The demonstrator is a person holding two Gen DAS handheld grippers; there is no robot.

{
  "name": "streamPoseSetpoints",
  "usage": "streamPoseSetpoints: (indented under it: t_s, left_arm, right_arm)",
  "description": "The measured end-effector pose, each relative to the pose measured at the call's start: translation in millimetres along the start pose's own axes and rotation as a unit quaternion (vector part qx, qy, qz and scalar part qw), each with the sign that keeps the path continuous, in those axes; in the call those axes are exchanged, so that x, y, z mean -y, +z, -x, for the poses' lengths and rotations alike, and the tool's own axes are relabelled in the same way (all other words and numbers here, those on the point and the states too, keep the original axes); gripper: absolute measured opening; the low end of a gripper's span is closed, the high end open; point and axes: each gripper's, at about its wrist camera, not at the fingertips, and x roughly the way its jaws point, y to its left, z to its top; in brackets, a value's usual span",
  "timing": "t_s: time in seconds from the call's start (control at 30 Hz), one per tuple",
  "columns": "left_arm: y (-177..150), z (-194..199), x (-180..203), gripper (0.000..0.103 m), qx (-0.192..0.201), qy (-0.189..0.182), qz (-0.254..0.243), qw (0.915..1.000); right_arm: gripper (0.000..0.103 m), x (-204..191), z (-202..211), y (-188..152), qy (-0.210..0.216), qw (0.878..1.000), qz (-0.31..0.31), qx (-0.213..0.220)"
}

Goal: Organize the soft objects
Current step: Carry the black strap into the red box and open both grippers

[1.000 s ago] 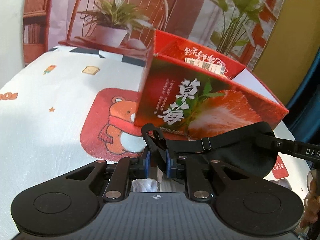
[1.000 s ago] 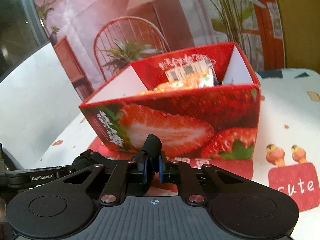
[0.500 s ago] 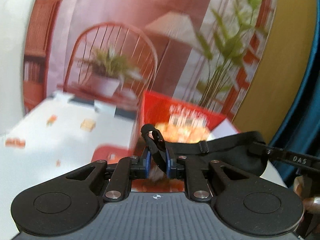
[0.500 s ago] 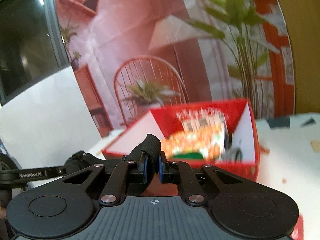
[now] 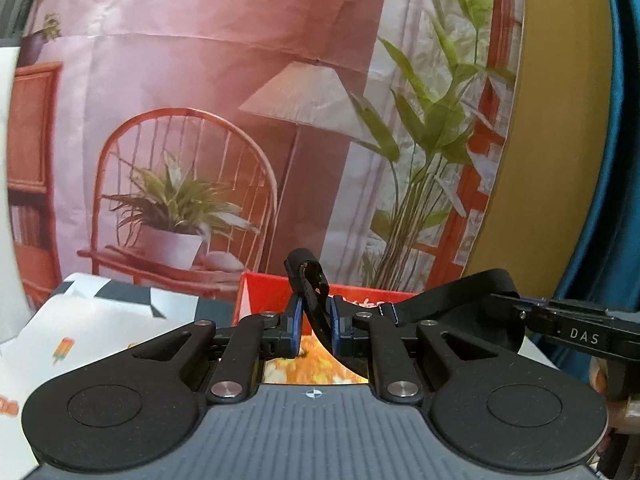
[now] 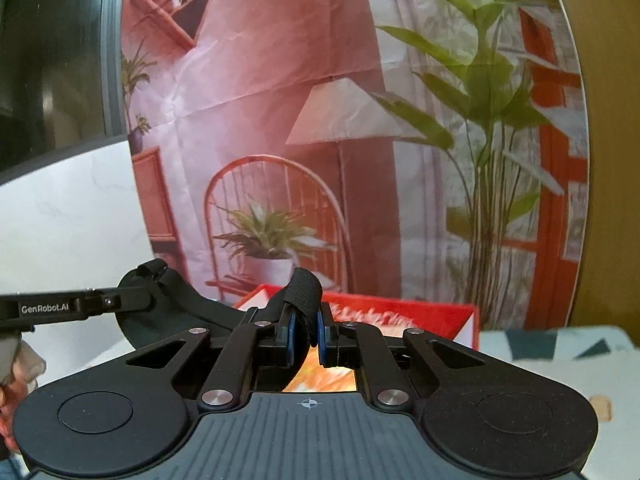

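Left wrist showed a red box (image 5: 276, 292) holding orange packets (image 5: 304, 368); both hand-held grippers (image 5: 314, 320) (image 6: 306, 330) clamped the black mask (image 5: 452, 312).

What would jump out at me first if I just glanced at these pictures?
Probably the black eye mask, stretched in the air between two black tongs, each pinching one end of its strap. Just below and behind it sits an open red box with orange packets inside, on a white cartoon-print tablecloth. Behind everything hangs a pink backdrop showing a chair, lamp and plants.
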Motion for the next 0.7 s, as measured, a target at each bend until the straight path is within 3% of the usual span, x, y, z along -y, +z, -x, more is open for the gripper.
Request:
streamPoseSetpoints:
  t_s: [0.17,0.37,0.7]
  left_arm:
    - [9.6,-51.4,8.4,0.015,-0.042,0.007,-0.038,0.9984]
    - [-2.9,-102.6,9.8,0.015,-0.113,0.002,-0.067,0.9914]
    - [-28.4,-129.2,6.2,0.015,-0.179,-0.013,-0.086,0.9800]
  right_arm:
    - [0.010,16.8,-32.7,7.8,-0.025,1.000,0.010,-0.008]
    - [0.010,26.3,-75.5,-5.8,-0.060,0.995,0.032,-0.067]
    - [0.010,31.7,-104.9,-39.9,-0.053,0.989,0.006,-0.140]
